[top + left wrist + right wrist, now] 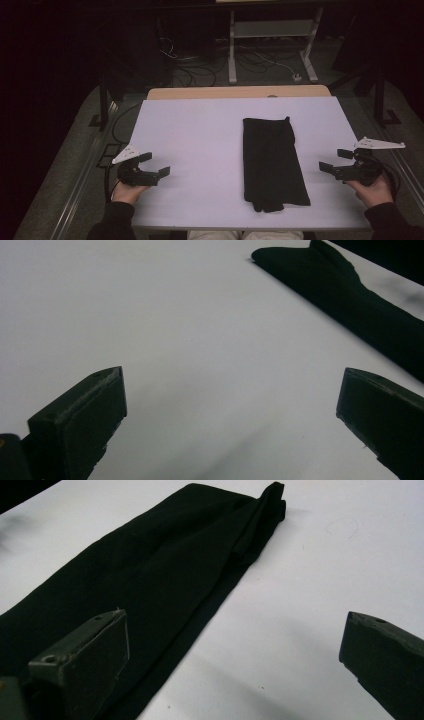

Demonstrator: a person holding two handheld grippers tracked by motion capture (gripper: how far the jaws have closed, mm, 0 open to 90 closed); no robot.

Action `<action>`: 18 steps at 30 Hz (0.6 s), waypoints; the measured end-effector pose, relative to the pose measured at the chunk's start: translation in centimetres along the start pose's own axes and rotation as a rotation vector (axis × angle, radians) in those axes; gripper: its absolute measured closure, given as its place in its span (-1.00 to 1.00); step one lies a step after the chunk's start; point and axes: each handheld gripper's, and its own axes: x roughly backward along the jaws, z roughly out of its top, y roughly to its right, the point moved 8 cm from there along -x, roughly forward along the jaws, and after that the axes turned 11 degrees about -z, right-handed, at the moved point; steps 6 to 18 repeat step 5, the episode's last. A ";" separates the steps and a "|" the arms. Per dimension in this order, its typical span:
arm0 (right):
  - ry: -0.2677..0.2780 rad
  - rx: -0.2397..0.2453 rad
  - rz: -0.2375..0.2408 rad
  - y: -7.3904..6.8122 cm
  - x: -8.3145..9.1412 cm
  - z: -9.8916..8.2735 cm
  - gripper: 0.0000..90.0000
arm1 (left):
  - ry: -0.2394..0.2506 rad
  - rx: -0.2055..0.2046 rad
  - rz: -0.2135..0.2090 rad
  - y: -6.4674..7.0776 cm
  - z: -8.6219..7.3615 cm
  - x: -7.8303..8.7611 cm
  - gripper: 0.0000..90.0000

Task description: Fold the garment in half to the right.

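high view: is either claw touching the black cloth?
No. Both the left claw and right claw sit apart from the black cloth, open.

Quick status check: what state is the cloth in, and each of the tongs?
Black cloth: folded into a long strip, flat on the table, untouched.
Left tongs: open, empty, apart from the cloth.
Right tongs: open, empty, beside the cloth.
White table: bare around the cloth.

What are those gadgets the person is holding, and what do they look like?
Each hand holds a black two-jaw tool. The left gripper and right gripper each carry a pale grey three-cornered plate on top, with blocky, flat-faced black jaws. A dark cable trails from each. The person wears dark long sleeves.
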 end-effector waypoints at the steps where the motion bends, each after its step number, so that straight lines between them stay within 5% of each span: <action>1: 0.000 0.001 0.001 0.0 0.0 0.0 -1.00 | -0.002 0.006 0.008 -0.1 -0.2 0.2 -1.00; 18: -0.002 0.005 0.001 0.0 -0.2 0.0 -1.00 | 0.003 0.010 0.020 -0.2 -0.3 0.6 -1.00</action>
